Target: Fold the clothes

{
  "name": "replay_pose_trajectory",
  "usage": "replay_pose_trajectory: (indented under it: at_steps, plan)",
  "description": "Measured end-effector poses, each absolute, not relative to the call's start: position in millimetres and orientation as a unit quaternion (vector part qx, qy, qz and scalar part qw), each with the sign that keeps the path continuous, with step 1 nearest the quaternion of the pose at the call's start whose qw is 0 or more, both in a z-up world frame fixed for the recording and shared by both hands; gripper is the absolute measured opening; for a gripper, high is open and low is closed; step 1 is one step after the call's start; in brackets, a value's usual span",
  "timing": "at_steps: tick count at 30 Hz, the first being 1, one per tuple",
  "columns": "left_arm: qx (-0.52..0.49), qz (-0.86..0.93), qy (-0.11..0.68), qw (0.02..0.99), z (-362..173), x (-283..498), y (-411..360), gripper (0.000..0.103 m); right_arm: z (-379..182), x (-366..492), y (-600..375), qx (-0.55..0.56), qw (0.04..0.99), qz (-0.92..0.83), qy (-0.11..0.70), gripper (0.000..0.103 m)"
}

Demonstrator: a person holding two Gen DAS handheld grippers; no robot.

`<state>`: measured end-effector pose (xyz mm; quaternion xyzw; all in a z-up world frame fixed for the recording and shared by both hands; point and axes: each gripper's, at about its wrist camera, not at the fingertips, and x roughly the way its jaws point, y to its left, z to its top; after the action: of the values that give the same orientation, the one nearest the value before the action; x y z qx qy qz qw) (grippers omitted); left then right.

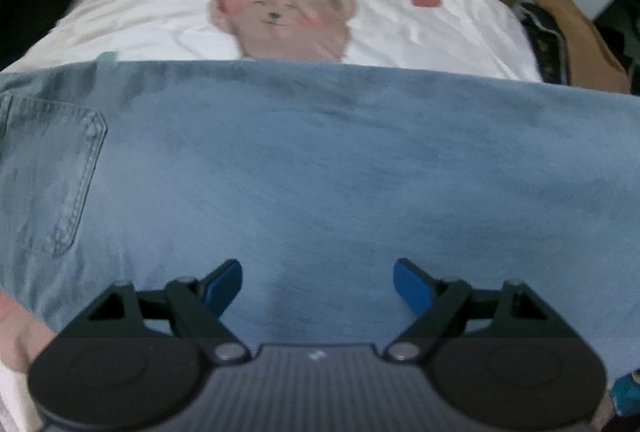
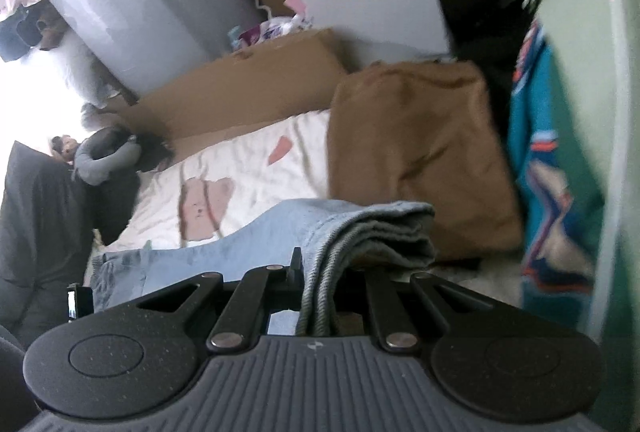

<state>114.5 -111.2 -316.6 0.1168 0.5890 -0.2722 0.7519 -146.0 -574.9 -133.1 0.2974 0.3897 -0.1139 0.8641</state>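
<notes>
Denim hem (image 2: pixel 320 272) in right claw (image 2: pixel 318 272), unseen from left.

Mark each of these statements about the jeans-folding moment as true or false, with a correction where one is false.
1. The right gripper is clamped on a bunched end of the jeans. True.
2. The left gripper is pinching denim. False: its blue fingers stand wide apart over the flat denim, with nothing pressed between them.
3. The sheet under the jeans has a teddy bear print. True.
4. The jeans' patch pocket sits at the right of the left wrist view. False: it is at the left edge.
5. A tan folded garment lies on the bed beyond the jeans end. True.
</notes>
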Motion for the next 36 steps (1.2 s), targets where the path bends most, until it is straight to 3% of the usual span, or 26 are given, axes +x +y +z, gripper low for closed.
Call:
replay_pose_trajectory:
  at_steps: [2, 4, 6, 12, 17, 19, 36]
  plan:
    - [0.121, -0.29, 0.588, 0.745, -318.4, 109.8, -117.9, 0.076, -124.5, -149.7, -578.5, 0.289, 0.864, -0.12, 0.394, 0.008]
    - [0.14, -0.305, 0.584, 0.739, -320.3, 103.1, -126.4, 0.06, -119.4, -151.2, -579.1, 0.282, 0.863, -0.124, 0.4, 0.008]
    - [0.152, -0.333, 0.587, 0.722, -323.5, 99.8, -134.3, 0.051, -117.1, -149.8, -578.6, 0.278, 0.859, -0.13, 0.41, 0.008]
    - [0.22, -0.385, 0.579, 0.684, -333.9, 82.4, -140.8, 0.036, -111.7, -142.1, -573.1, 0.27, 0.856, -0.147, 0.415, 0.008]
    - [0.224, -0.385, 0.6, 0.664, -349.0, 70.5, -128.5, 0.027, -114.3, -132.7, -564.9, 0.273, 0.852, -0.161, 0.415, 0.008]
    - [0.225, -0.375, 0.614, 0.657, -356.1, 65.6, -122.7, 0.019, -115.7, -127.8, -561.9, 0.271, 0.853, -0.169, 0.413, 0.008]
    - [0.208, -0.379, 0.608, 0.666, -369.5, 86.8, -136.2, 0.018, -117.5, -121.7, -544.2, 0.256, 0.852, -0.181, 0.42, 0.008]
